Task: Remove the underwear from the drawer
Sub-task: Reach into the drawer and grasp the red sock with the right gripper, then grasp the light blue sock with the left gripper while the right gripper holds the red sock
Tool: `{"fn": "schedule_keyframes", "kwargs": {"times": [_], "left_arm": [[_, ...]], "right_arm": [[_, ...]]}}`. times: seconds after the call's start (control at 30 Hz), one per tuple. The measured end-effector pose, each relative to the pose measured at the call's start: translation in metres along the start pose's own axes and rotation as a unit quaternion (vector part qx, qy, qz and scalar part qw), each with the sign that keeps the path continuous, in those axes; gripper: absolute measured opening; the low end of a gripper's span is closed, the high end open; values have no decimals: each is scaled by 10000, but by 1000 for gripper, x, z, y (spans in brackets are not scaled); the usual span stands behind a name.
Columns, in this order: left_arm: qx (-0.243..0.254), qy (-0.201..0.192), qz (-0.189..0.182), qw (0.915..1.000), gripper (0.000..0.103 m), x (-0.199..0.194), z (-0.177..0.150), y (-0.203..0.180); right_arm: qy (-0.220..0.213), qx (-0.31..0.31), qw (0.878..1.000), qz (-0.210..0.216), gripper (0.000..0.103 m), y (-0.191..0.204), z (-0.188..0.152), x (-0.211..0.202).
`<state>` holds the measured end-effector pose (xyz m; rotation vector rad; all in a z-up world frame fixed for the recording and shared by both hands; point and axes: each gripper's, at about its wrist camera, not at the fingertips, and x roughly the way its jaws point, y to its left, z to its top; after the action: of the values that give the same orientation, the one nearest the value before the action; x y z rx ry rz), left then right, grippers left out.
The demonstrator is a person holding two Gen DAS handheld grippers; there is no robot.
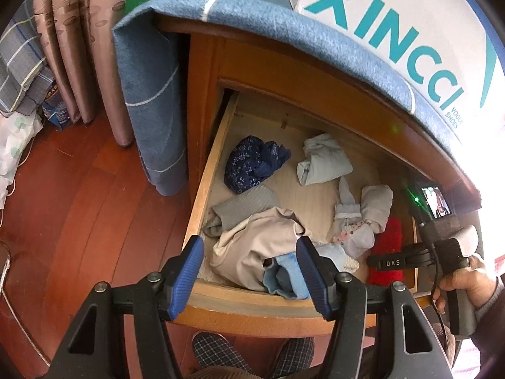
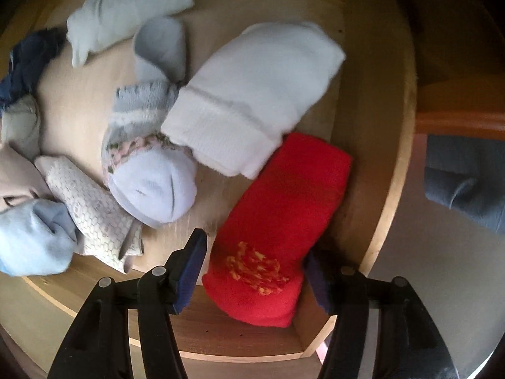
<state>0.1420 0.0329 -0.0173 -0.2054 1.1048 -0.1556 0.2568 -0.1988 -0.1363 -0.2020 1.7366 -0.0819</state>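
A: Item, drawer (image 1: 202,195): pulled out. Contents?
B: Beige underwear (image 1: 252,246), at 7 o'clock; red roll (image 2: 277,221), at 5.
A: Grippers?
B: Left gripper (image 1: 249,271) wide, empty, above the beige. Right gripper (image 2: 255,271) half-wide, astride the red roll, pads apart from it.
A: Advice?
B: Sink deeper, then close on cloth only.

I am counting one open wooden drawer (image 1: 202,186); I am seeing one red folded piece with a yellow motif (image 2: 277,221), one dark navy patterned bundle (image 1: 249,164), one beige garment (image 1: 252,246), one grey ribbed piece (image 1: 243,205), one honeycomb-print piece (image 2: 91,211); the pale blue and white bundles are numbering about five, though overlaps are blurring that count; I am noting one white shoebox (image 1: 410,25) and two checked slippers (image 1: 214,353).
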Motion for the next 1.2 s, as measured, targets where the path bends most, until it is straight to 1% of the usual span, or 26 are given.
{"fn": "schedule_keyframes", "kwargs": {"times": [0.03, 0.07, 0.13, 0.23, 0.27, 0.37, 0.47, 0.57, 0.6, 0.63, 0.7, 0.73, 0.83, 0.9, 0.97, 1.0, 1.1, 1.2], "left_arm": [[38, 44, -31, 10000, 62, 1, 0, -1], [75, 76, -95, 9999, 62, 1, 0, -3], [190, 185, -224, 9994, 62, 3, 1, -6], [458, 401, -357, 9975, 62, 7, 3, -15], [597, 466, -325, 9966, 62, 8, 3, -19], [1058, 646, -193, 9921, 62, 11, 5, -31], [1246, 888, -168, 9881, 62, 15, 9, -39], [1403, 1196, -308, 9824, 62, 23, 15, -46], [1435, 1283, -303, 9808, 62, 25, 16, -46], [1435, 1399, -288, 9793, 62, 28, 18, -47], [1405, 1599, -354, 9764, 62, 34, 21, -48], [1392, 1719, -383, 9745, 62, 36, 22, -49], [1388, 1957, -377, 9701, 62, 44, 22, -55], [1348, 2086, -346, 9680, 62, 51, 21, -60], [1314, 2256, -356, 9647, 62, 60, 19, -65], [1299, 2318, -356, 9634, 62, 64, 17, -68], [1260, 2489, -337, 9597, 62, 75, 13, -74], [1047, 2624, -218, 9590, 62, 88, 13, -73]], "right_arm": [[13, -52, 10000, -59, 56, 2, 1, 2], [30, -90, 9999, -108, 50, 3, 1, 3], [23, -105, 9999, -98, 46, 2, 2, 4], [-154, 34, 9999, -48, 41, -4, -12, 2], [-244, 41, 9997, 3, 39, -6, -17, -1], [-493, 91, 9985, 207, 37, -6, -36, -11], [-869, 160, 9955, 342, 37, -8, -52, -22], [-1280, 461, 9876, 781, 37, -19, -69, -36], [-1421, 575, 9838, 926, 37, -23, -74, -41], [-1607, 653, 9795, 1022, 37, -26, -81, -46], [-1827, 746, 9735, 1158, 37, -30, -90, -53], [-1948, 816, 9679, 1361, 37, -32, -97, -55], [-2105, 977, 9552, 1837, 37, -41, -111, -63], [-2205, 1107, 9494, 1945, 37, -43, -114, -73], [-2199, 1162, 9464, 2060, 37, -45, -106, -73], [-2179, 1201, 9463, 2065, 37, -37, -102, -74], [-2126, 1165, 9472, 2097, 37, -32, -95, -72], [-2099, 1125, 9477, 2125, 37, -34, -97, -75]]}}
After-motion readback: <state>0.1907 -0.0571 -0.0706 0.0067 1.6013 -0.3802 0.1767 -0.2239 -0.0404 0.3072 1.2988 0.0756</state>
